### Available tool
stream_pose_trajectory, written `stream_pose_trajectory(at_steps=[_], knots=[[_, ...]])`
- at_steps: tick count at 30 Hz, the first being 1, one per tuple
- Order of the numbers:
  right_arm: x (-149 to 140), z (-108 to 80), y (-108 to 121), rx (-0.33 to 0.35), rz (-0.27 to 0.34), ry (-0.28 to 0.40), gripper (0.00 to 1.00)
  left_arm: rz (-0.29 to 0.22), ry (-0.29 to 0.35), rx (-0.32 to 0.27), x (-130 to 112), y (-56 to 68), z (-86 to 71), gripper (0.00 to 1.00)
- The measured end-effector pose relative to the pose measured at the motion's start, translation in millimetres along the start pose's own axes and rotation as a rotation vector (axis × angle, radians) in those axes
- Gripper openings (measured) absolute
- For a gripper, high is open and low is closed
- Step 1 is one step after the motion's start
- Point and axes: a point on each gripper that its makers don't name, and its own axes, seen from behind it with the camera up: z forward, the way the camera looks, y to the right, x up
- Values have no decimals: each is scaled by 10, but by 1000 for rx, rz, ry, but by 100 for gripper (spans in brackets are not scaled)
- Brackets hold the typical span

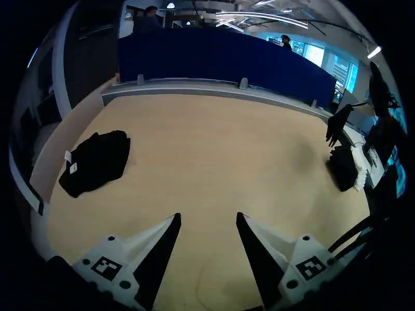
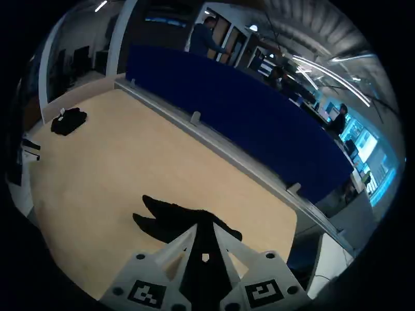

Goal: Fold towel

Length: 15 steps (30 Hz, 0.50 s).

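Across the far side of the pale wooden table (image 1: 218, 145) runs a long dark-blue partition (image 1: 223, 57), and I can see people standing behind it. On the near part of the table, in the right gripper view, I have the black towel (image 2: 171, 215). It lies crumpled and unfolded on the wood, with one corner pointing out to the left and its near part rising up between my fingers. Well apart from it, near the table's far left corner, sits a folded black cloth (image 2: 67, 120), compact and flat. From the left gripper view I see that folded cloth at the left of the table, with a white tag (image 1: 73, 167) on its left edge. At the right edge of that view a dark pile (image 1: 342, 168) rests on the table. Something white (image 1: 359, 168) sits just beside it and a dark strip of fabric hangs above, but it is too dim for me to tell what each of these is. The right gripper (image 2: 205, 228) is drawn almost fully together. Both its fingers press on the black towel, and the thin gap between them is taken up by the fabric. The left gripper (image 1: 207, 215) stands wide apart over bare wood, holding nothing.
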Motion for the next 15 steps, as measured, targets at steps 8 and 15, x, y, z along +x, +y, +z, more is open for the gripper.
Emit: stream_pose_trajectory(at_steps=[8, 15], knots=[[-182, 53, 262, -18, -2, -35, 6, 8, -6, 7, 18, 31, 5, 78], [-317, 111, 395, -23, 7, -52, 6, 18, -10, 11, 7, 75, 15, 78]])
